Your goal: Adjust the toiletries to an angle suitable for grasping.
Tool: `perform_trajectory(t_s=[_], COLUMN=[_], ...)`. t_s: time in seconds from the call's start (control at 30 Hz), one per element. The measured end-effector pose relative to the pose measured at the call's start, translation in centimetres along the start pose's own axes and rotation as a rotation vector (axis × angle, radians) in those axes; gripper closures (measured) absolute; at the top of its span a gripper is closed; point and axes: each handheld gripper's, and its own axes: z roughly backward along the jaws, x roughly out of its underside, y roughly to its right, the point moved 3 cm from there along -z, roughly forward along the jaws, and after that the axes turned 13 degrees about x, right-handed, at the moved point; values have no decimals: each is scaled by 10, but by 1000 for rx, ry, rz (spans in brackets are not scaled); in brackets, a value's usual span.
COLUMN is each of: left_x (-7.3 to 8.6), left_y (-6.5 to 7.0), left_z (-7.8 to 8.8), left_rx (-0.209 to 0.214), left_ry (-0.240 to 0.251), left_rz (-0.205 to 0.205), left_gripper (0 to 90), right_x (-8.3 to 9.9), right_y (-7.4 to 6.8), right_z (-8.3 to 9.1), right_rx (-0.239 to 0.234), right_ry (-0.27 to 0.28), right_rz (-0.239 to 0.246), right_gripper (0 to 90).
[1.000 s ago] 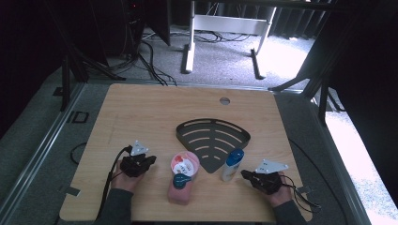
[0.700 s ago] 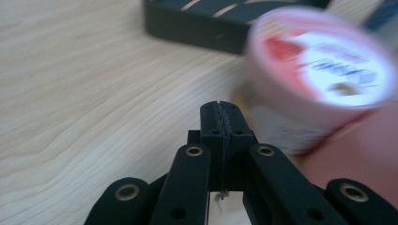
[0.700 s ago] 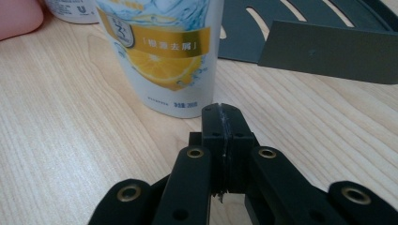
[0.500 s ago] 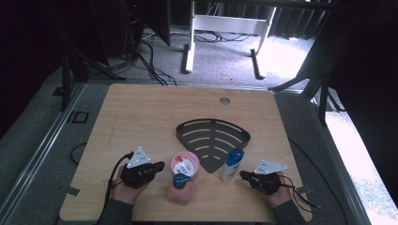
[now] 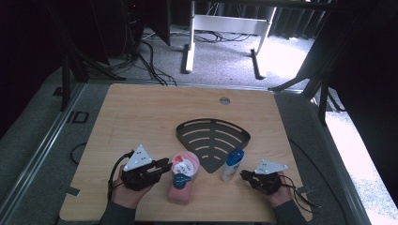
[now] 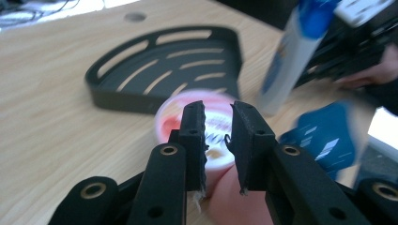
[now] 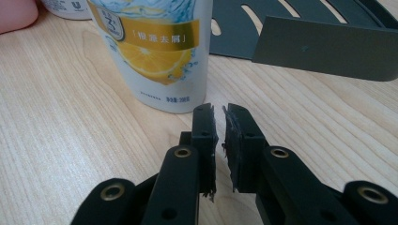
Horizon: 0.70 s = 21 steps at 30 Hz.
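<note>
Since a second ago the left gripper (image 5: pixel 162 165) has lifted toward the pink bottle (image 5: pixel 182 184) lying beside the black rack (image 5: pixel 212 143); its jaws have just been opening, a narrow gap, nothing between them. Right gripper (image 5: pixel 244 175) (also parting slightly, empty) sits by the upright white bottle (image 5: pixel 232 164); grasps look imminent.

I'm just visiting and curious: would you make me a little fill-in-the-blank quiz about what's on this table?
1. The black corner rack lies on a table made of ____.
2. The white bottle beside the rack has a cap coloured ____.
3. The fruit pictured on the white bottle's label is a ____.
4. The pink bottle lies nearest the ____ hand-held gripper.

Missing words: wood; blue; lemon; left
</note>
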Motion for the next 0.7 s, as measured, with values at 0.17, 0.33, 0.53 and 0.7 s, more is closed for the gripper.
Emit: perform_trajectory(t_s=[0.17,0.33,0.53,0.7], left_x=[-12,-17,-16,-16], left_y=[17,30,41,45], left_z=[-8,-20,-36,-41], left_rx=[48,97,155,171], left_ry=[-18,-44,-60,-63], left_rz=[-46,-58,-58,-55], left_gripper=[809,894,894,894], right_x=[0,0,0,0], right_y=[0,0,0,0], right_z=[0,0,0,0], right_rx=[-2,-1,-1,-4], right_ry=[1,6,6,7], right_rz=[2,6,6,7], right_gripper=[814,813,811,811])
